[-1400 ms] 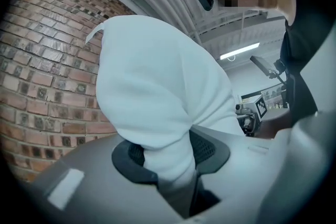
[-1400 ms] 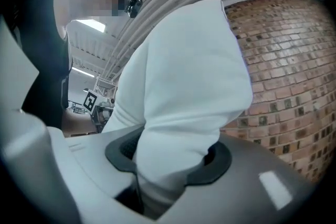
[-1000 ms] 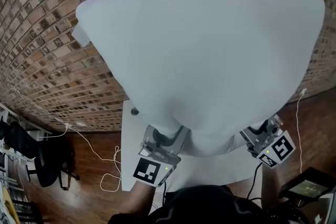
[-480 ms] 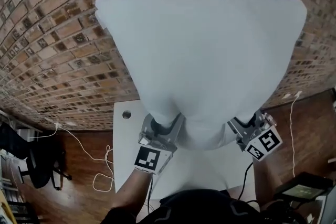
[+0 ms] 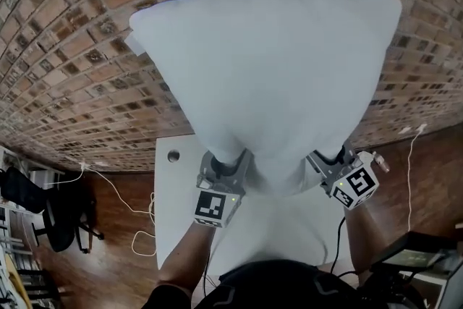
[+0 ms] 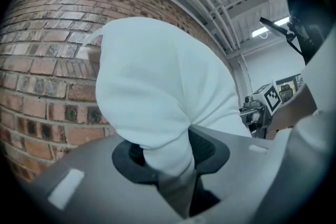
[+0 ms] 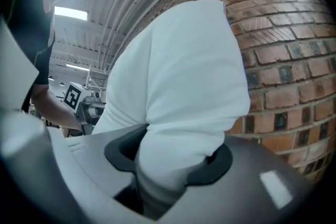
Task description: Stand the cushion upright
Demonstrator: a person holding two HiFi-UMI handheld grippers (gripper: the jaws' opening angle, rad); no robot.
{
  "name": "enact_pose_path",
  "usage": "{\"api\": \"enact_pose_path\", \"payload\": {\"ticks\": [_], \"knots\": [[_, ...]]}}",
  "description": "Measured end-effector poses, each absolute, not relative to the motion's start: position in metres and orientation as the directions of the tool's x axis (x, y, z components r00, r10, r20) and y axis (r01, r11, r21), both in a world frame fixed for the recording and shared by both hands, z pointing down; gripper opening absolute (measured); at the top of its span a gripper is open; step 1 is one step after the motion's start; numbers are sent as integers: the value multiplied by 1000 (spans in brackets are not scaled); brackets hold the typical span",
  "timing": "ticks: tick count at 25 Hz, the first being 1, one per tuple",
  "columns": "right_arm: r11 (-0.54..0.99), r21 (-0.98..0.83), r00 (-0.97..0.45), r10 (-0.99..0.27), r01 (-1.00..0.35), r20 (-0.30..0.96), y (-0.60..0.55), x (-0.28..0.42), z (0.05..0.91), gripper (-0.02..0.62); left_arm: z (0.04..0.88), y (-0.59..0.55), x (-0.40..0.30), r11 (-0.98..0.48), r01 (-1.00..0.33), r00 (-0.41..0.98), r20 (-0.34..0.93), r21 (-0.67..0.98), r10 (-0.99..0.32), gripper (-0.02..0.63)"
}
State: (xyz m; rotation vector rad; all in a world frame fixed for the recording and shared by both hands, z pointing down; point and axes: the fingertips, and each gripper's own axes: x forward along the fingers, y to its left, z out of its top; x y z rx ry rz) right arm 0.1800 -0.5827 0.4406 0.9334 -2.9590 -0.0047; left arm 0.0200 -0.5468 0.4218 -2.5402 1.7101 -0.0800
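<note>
A large white cushion (image 5: 268, 76) stands on edge in front of the brick wall (image 5: 65, 61), its top two corners high and its lower edge over the white table (image 5: 173, 206). My left gripper (image 5: 226, 168) is shut on the cushion's lower left corner; the pinched fabric (image 6: 168, 165) bulges between its pads. My right gripper (image 5: 331, 161) is shut on the lower right corner, with a fold of cushion (image 7: 168, 165) squeezed between its pads. Each gripper view shows the other gripper's marker cube (image 6: 274, 98) (image 7: 76, 96) across the cushion.
A round hole (image 5: 173, 155) sits in the table's far left corner. White cables (image 5: 137, 213) trail on the wooden floor at the left, beside a dark chair (image 5: 43, 213). Another cable (image 5: 411, 155) hangs at the right. A dark device (image 5: 412, 257) lies at the bottom right.
Both grippers carried the cushion away from the camera toward the wall and lower. It looks smaller, and its lower edge has come close to the tabletop.
</note>
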Motion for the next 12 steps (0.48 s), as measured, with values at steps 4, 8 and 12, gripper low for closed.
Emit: {"api": "enact_pose_path", "payload": {"ticks": [4, 8, 12], "knots": [[800, 11, -799, -600, -600, 24, -603, 183, 461, 213, 439, -568, 25, -335, -934, 333, 37, -124, -942, 133], [803, -11, -803, -595, -596, 39, -619, 184, 468, 218, 448, -582, 23, -335, -937, 332, 45, -102, -942, 135], [800, -4, -800, -599, -600, 26, -616, 183, 457, 219, 440, -580, 24, -305, -943, 304, 35, -129, -952, 137]]}}
